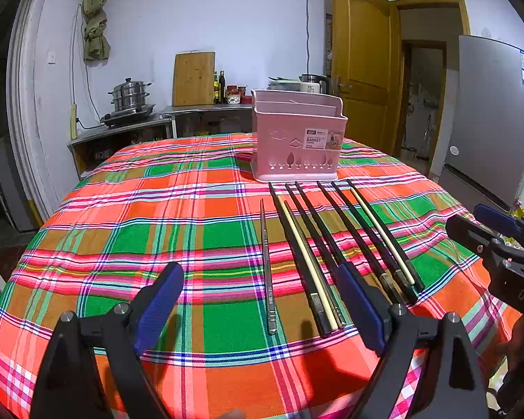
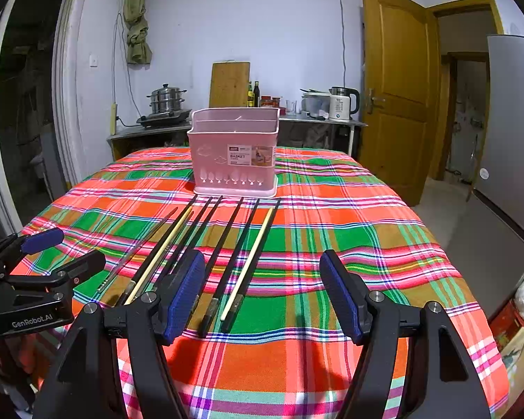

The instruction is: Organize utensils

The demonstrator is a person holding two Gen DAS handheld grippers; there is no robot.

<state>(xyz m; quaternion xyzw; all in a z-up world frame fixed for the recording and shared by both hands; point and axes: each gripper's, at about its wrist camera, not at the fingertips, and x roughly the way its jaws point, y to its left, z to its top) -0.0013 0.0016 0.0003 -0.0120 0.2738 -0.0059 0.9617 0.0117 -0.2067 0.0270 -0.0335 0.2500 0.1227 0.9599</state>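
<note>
1. Table [image 1: 122,209]: covered by a plaid tablecloth [image 2: 349,244] in orange, green and pink. It carries all task items.
2. Refrigerator [image 1: 489,122]: grey, standing at the right of the room beside an open wooden door [image 1: 363,63].
3. Counter [image 2: 150,131]: along the far wall behind the table, bearing a stacked steel steamer pot [image 1: 129,96], a wooden cutting board [image 1: 194,78] leaning on the wall, bottles and an electric kettle [image 2: 342,104].
4. Pink utensil basket [image 1: 297,139]: upright on the far half of the table, divided into compartments, with a label reading "BASKET" on its front face. No utensils are visible inside it.
5. Left gripper [image 1: 262,314]: jaws spread wide and holding nothing, hovering over the near table edge. In the left wrist view the metal chopstick lies between its blue pads [image 1: 160,307].
6. Right gripper [image 2: 262,296]: jaws likewise spread, holding nothing, near the handle ends of the rightmost chopsticks.
7. Black chopsticks [image 1: 363,237]: several, laid roughly parallel in a row just in front of the basket, tips toward it.
8. Cream chopsticks [image 2: 248,262]: two, lying among the black ones, one touching its black neighbour.
9. Metal chopstick [image 1: 267,272]: single, silver, lying alone at the left end of the row.
</note>
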